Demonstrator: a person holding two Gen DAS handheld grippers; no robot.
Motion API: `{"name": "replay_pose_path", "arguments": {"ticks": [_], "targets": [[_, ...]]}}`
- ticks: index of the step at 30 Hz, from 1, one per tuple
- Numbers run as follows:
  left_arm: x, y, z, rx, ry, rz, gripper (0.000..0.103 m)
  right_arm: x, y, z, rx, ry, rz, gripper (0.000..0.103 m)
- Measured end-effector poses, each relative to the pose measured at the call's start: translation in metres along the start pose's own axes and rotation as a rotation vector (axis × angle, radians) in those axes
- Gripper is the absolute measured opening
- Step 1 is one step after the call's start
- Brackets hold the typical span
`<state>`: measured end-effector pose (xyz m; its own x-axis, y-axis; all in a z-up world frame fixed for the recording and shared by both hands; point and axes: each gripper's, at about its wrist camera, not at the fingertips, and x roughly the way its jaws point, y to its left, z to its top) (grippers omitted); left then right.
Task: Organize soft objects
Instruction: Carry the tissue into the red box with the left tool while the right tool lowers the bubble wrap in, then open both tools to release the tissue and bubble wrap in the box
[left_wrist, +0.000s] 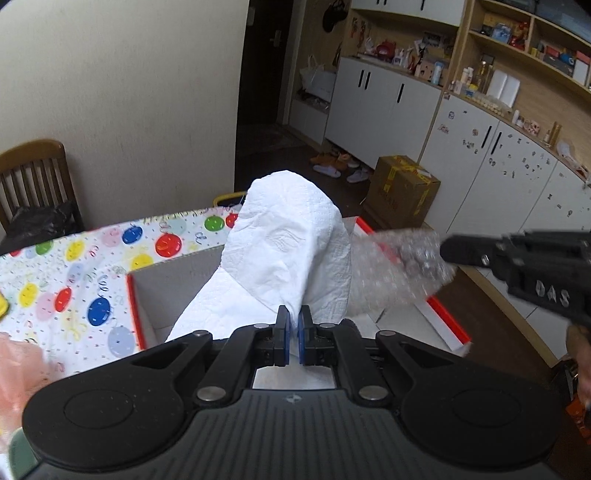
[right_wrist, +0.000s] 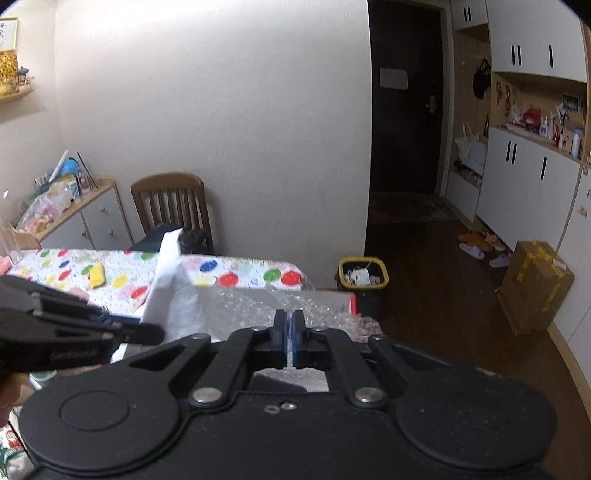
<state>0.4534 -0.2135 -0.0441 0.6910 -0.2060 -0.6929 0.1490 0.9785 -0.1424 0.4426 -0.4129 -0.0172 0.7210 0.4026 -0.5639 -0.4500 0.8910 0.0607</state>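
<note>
My left gripper (left_wrist: 294, 317) is shut on a white paper towel (left_wrist: 284, 236) and holds it up over an open white box with a red rim (left_wrist: 135, 295). The towel also shows in the right wrist view (right_wrist: 166, 273). My right gripper (right_wrist: 288, 321) is shut on a sheet of clear bubble wrap (right_wrist: 240, 306). In the left wrist view the right gripper (left_wrist: 448, 249) comes in from the right with the bubble wrap (left_wrist: 399, 266) beside the towel, above the box. The box floor is mostly hidden.
A table with a balloon-print cloth (left_wrist: 74, 273) lies to the left, with a small yellow object (right_wrist: 96, 275) on it. A wooden chair (right_wrist: 171, 206) stands behind. A yellow-rimmed bin (right_wrist: 364, 275) and a cardboard box (left_wrist: 404, 192) sit on the floor.
</note>
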Motion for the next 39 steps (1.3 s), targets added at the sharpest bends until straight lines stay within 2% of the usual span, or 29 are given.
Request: {"name": "replay_pose_path", "arguments": {"ticks": [11, 16, 23, 35, 37, 39], "targets": [[0.054, 0.012, 0.000, -0.055, 0.097, 0.048, 0.004, 0.034, -0.006, -0.030, 0.044, 0.143, 0.057, 0.002], [0.066, 0.020, -0.007, -0.073, 0.149, 0.078, 0.004, 0.044, -0.001, -0.045, 0.097, 0.211, 0.141, 0.002], [0.075, 0.024, -0.014, -0.083, 0.189, 0.080, 0.004, 0.047, 0.014, -0.050, 0.103, 0.241, 0.271, 0.002], [0.083, 0.018, -0.021, -0.052, 0.242, 0.097, 0.005, 0.062, 0.010, -0.049, 0.139, 0.330, 0.236, 0.003], [0.081, 0.016, -0.022, -0.050, 0.238, 0.096, 0.007, 0.060, 0.009, -0.052, 0.135, 0.336, 0.234, 0.004], [0.078, 0.016, -0.022, -0.051, 0.231, 0.093, 0.014, 0.060, 0.009, -0.051, 0.131, 0.334, 0.234, 0.008]]}}
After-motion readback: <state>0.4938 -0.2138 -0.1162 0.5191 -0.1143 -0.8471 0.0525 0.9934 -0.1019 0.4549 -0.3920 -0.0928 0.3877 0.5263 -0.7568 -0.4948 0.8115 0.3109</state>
